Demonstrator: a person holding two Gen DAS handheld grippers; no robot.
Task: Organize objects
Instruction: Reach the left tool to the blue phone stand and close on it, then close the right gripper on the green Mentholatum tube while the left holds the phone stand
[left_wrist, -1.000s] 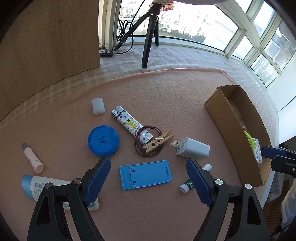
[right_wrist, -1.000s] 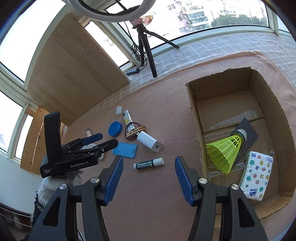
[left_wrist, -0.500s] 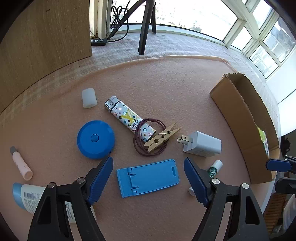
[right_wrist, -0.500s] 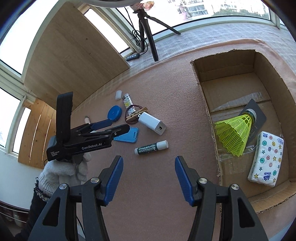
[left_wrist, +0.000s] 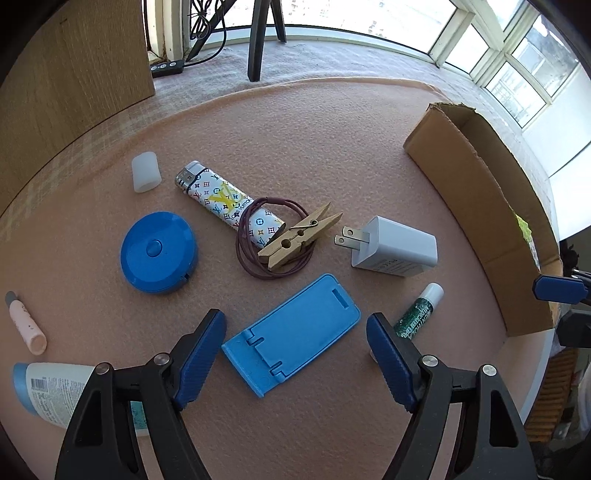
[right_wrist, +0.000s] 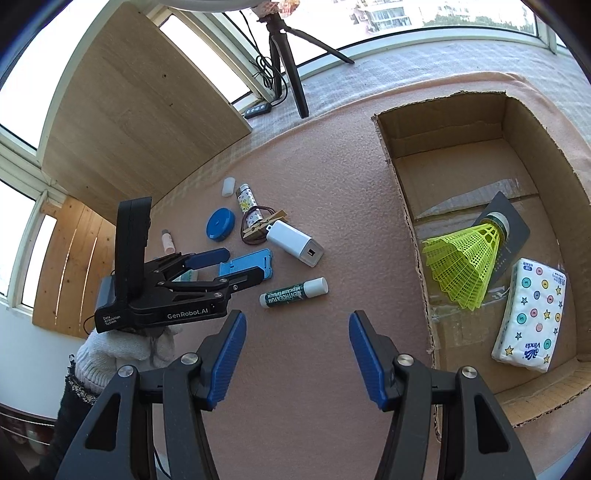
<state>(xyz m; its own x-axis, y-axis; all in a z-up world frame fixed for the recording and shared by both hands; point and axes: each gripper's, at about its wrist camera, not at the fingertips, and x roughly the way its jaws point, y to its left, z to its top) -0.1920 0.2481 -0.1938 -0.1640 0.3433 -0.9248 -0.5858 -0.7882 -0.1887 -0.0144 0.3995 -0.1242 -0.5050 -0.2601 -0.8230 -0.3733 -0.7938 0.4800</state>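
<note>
Between the blue pads of the left gripper (left_wrist: 295, 354), held wide and empty, the blue phone stand (left_wrist: 291, 334) lies flat on the worktop (left_wrist: 332, 147). Being thin, it may be skidded, not gripped; the lip balm (left_wrist: 419, 310) just beside the stand could be knocked. Away from the stand, the right gripper (right_wrist: 297, 356) is held half-open and empty near the cardboard box (right_wrist: 443, 110).

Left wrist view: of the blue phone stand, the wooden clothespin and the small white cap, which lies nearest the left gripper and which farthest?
From the left gripper:
1. Blue phone stand, lying between the fingers.
2. Wooden clothespin, farther up, mid-table.
3. Small white cap, farthest, upper left.
</note>
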